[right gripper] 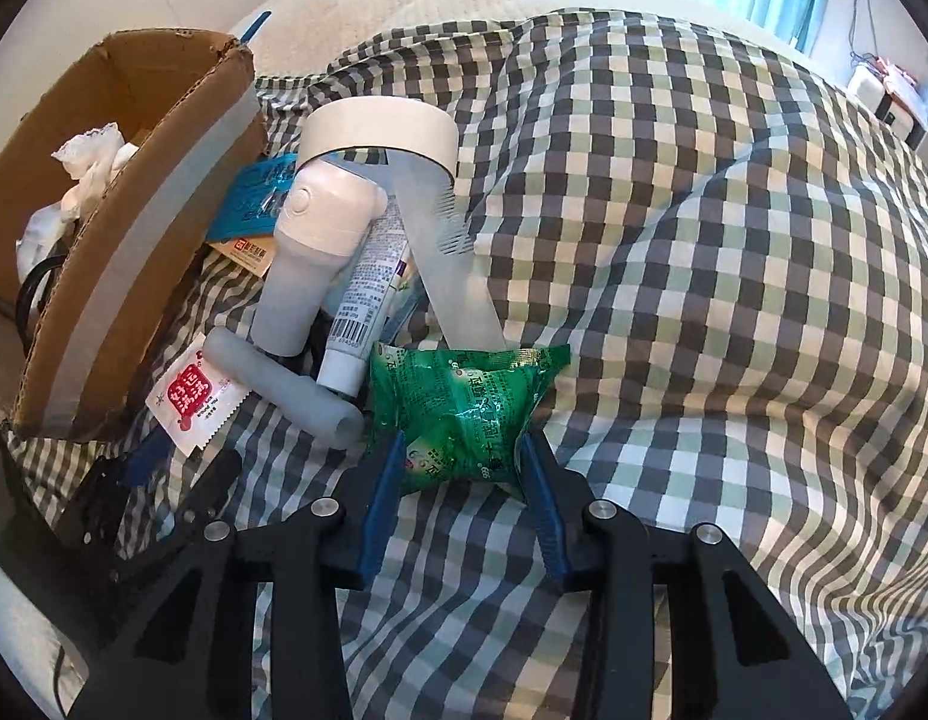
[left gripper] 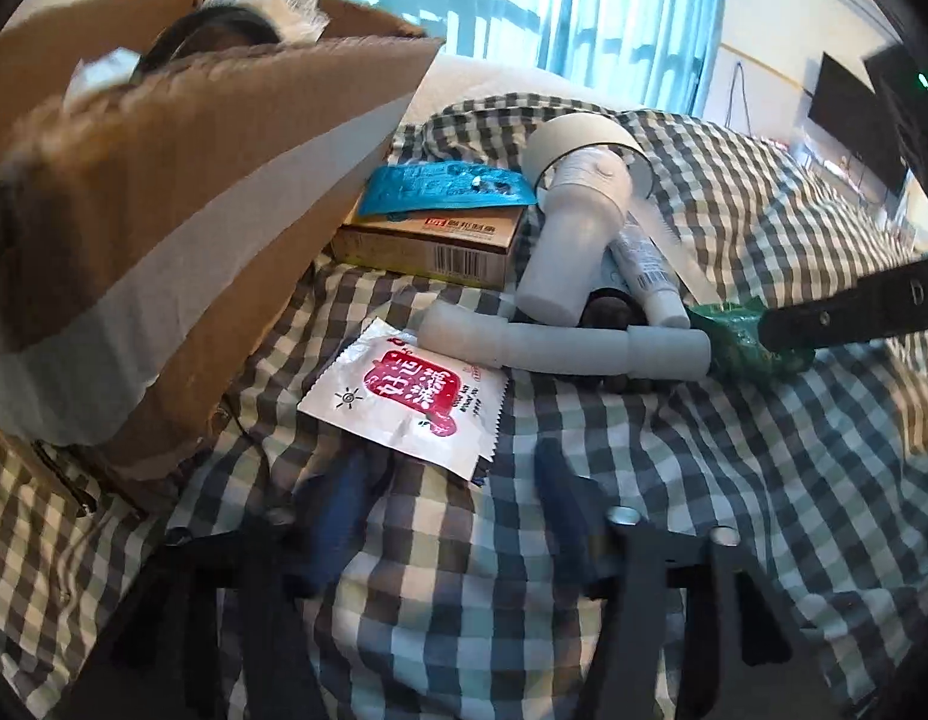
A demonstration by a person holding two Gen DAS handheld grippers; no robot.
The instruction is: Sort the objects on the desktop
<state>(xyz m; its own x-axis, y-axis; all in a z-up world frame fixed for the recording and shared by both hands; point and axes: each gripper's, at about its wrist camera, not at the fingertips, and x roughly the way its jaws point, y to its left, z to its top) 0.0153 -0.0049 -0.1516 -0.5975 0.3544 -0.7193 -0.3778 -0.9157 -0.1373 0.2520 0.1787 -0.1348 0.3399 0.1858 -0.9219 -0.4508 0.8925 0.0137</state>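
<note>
Near edge of the checked bedspread: right gripper (right gripper: 462, 468) has its blue pads pressed on both sides of the crinkled green foil snack packet (right gripper: 464, 408), clamped on it; the packet sits just in front of the pile.
Left gripper (left gripper: 446, 492): jaws part-closed around the near corner of the white sachet with the red label (left gripper: 404, 399); motion blur hides whether the pads press it, so I cannot tell if it is gripped.
Step in hand: judged as the pick-up, each claw taking one item for sorting.
Destination: likely the open brown cardboard box with a grey tape band (right gripper: 122, 228) at the left edge of the bedspread (right gripper: 703, 300); crumpled white tissue already lies inside.
Next move calls for: lifting the packet clear of the pile, then carrying it over the box's rim before letting go.
Clutter behind: white handheld fan (right gripper: 320, 252), white roll of tape (right gripper: 380, 132), pale comb (right gripper: 446, 252), white tube with a barcode (right gripper: 359, 324), white jointed plastic pipe (right gripper: 290, 387), blue blister pack (left gripper: 446, 186) on a tan carton (left gripper: 428, 243).
In the way: the pipe lies touching the sachet's far edge, and both claws work close together beside the box wall.
</note>
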